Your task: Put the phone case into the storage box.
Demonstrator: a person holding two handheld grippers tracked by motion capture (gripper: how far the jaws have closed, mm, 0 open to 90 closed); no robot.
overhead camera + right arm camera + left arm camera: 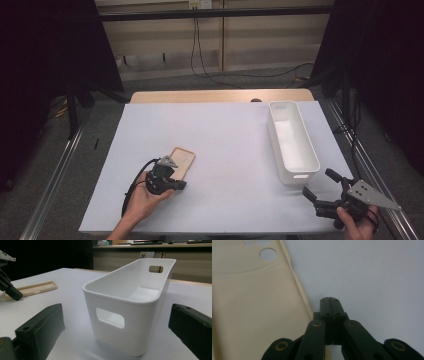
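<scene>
We held the left gripper point(176, 184) closed and empty beside the phone case point(181, 161), lower left. The right gripper point(321, 186) waited wide open, lower right, facing the white bin point(292, 142), presumably the case's destination.

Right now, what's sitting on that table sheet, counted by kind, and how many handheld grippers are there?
Beige phone case: 1
White bin: 1
Handheld grippers: 2, the left gripper shut beside the case, the right gripper open near the bin
Total: 4

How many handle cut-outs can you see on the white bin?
2: one in the near end wall of the white bin, facing the right gripper, and one in the far end wall. None elsewhere.
</scene>
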